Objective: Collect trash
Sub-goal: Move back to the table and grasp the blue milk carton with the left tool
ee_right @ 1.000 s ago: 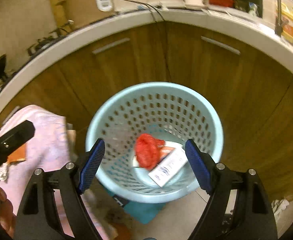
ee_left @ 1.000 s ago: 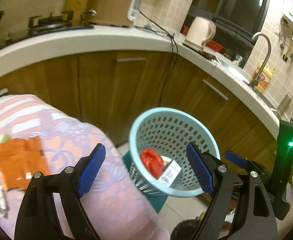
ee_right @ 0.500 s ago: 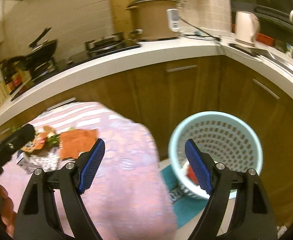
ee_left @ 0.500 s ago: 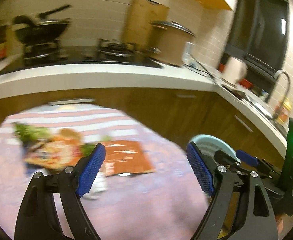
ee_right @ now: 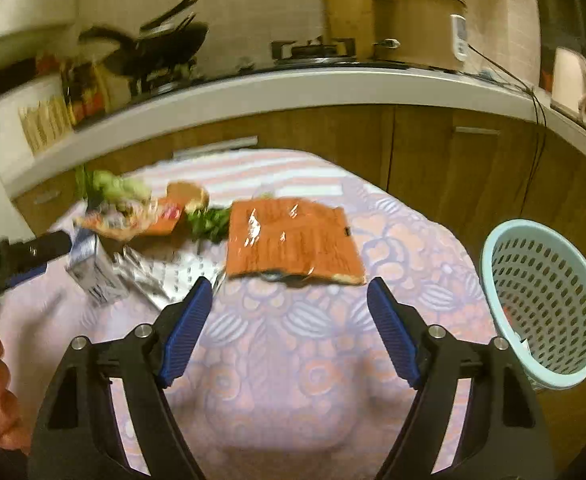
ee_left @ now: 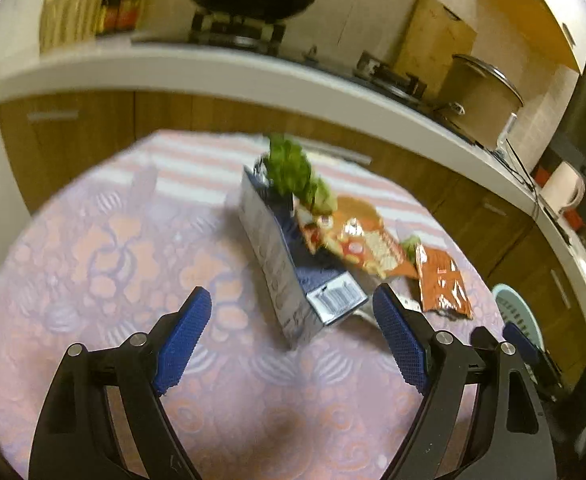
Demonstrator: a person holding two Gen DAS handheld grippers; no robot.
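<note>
1. Plainly, much trash is left on the pink flowered tablecloth (ee_right: 293,360): from the left, a grey-blue cardboard carton (ee_left: 289,264), green leafy scraps (ee_left: 293,172), a printed snack wrapper (ee_left: 353,240) and a flat orange foil packet (ee_right: 293,240).
2. Rightmost, the pale blue perforated plastic basket (ee_right: 545,304) holds something red.
3. Left gripper (ee_left: 289,340) points down at the carton, wide and empty.
4. Right gripper (ee_right: 289,328) faces the packet, jaws closing on nothing.

Tablecloth (ee_right: 293,360): matt cloth, pink-lilac floral print. Orange wrapper (ee_right: 293,242): glossy, crinkled foil-like plastic. Carton (ee_left: 293,264): smooth printed cardboard. Basket (ee_right: 545,304), frame right: perforated pale-blue plastic. Cabinet fronts (ee_right: 421,152): wood grain, satin. Gripper pads (ee_left: 183,338): blue, ribbed; black matt arms.
</note>
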